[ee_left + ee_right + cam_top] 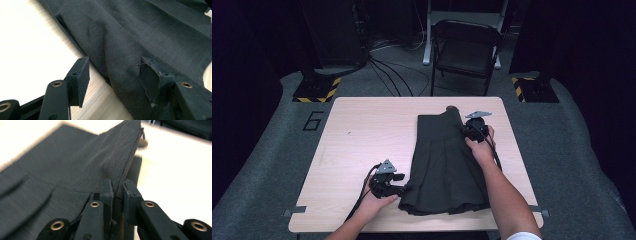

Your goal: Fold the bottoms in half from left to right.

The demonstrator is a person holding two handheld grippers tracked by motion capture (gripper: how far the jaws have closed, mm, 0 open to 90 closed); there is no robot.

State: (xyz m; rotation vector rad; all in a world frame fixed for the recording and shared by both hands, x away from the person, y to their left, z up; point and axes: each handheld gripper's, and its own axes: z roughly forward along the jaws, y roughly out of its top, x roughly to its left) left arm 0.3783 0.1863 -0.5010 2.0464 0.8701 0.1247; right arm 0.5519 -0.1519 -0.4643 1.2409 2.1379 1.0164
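Observation:
A dark grey pleated skirt (444, 160) lies flat on the light wooden table (362, 130), waistband toward the far edge. My right gripper (464, 131) is at the skirt's upper right side. In the right gripper view its jaws (117, 187) are shut on the skirt's side edge (75, 165), which rises in a ridge toward a zip pull. My left gripper (398, 187) sits at the hem's lower left corner. Its jaws (113, 75) stand open around the edge of the skirt (150, 30), with one pad (150, 77) over the cloth and the other over bare wood.
A black folding chair (464, 50) stands on the floor beyond the table's far edge, with cables on the floor beside it. Bare tabletop (25, 45) stretches to the left of the skirt. A narrower strip of table (175, 170) lies to its right.

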